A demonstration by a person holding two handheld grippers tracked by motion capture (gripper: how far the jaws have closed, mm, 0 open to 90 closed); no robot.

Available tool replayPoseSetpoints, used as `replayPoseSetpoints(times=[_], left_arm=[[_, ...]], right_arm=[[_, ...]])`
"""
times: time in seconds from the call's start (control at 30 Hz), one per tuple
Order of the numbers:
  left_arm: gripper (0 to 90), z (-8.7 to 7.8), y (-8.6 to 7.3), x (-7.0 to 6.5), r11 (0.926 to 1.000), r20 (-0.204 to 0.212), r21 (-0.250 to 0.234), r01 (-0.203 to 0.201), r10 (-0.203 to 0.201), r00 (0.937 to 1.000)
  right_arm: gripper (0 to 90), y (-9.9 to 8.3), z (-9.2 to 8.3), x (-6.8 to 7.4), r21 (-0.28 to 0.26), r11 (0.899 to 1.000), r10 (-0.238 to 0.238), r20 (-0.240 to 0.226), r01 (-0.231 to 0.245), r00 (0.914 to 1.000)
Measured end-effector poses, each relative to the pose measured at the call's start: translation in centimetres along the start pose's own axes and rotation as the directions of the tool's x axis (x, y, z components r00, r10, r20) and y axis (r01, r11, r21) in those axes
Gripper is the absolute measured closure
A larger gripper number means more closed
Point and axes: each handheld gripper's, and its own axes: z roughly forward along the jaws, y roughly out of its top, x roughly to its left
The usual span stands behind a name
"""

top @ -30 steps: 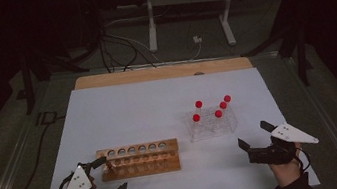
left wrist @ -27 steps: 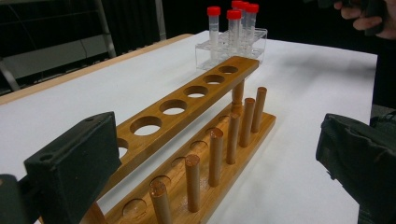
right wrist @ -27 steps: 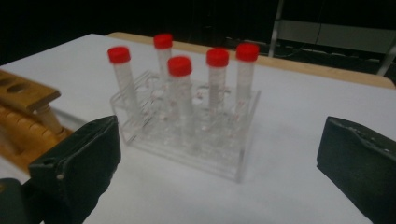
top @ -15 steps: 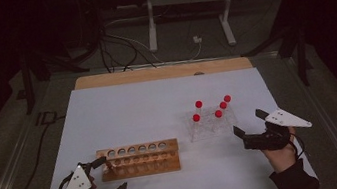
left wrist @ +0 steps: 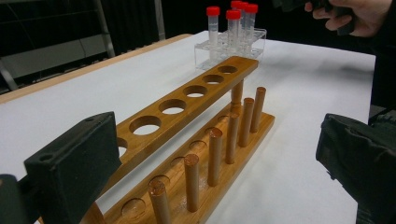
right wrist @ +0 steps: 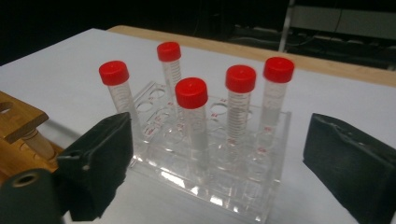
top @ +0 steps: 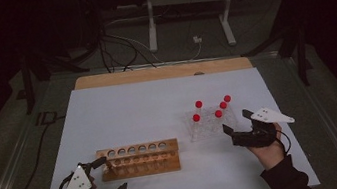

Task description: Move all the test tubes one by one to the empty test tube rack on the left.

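Observation:
A wooden tube rack [top: 138, 159] with a row of empty holes lies near the front left of the white table; it also fills the left gripper view [left wrist: 196, 93]. My left gripper [top: 111, 174] stands open at its left end, with one jaw beside the rack's end. A clear plastic rack [top: 209, 128] holds several red-capped tubes [right wrist: 191, 93]. My right gripper [top: 237, 120] is open just right of this rack and faces it. Its jaws have just been closing a little, and nothing is pressed between them. The tubes stand a short way ahead of its fingers [right wrist: 100, 163].
White sheet [top: 128, 110] covers the table, with a bare wooden strip [top: 163, 72] along the far edge. Beyond the table stand a metal frame [top: 151, 26] and loose cables [top: 114, 47] on a dark floor. Open sheet lies between and behind the two racks.
My right gripper has moved away from the table's front edge, up and left toward the clear rack. The left gripper and both racks have stayed where they were.

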Motion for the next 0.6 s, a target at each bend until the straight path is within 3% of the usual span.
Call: replayPoseSetpoints(times=[0.33,0.53,0.6], left_arm=[[0.4,0.0,0.0,0.0,1.0000,0.003,0.000,0.003,-0.003,1.0000],[0.4,0.0,0.0,0.0,1.0000,0.005,-0.001,0.002,-0.002,1.0000],[0.4,0.0,0.0,0.0,1.0000,0.005,-0.001,0.002,-0.002,1.0000]], right_arm=[[26.4,0.0,1.6,0.6,0.052,0.999,-0.011,0.028,0.009,0.9995],[48.5,0.0,2.9,1.0,0.104,0.994,-0.030,0.018,0.028,0.9994],[51.8,0.0,3.2,1.1,0.113,0.993,-0.036,0.026,0.033,0.9990]])
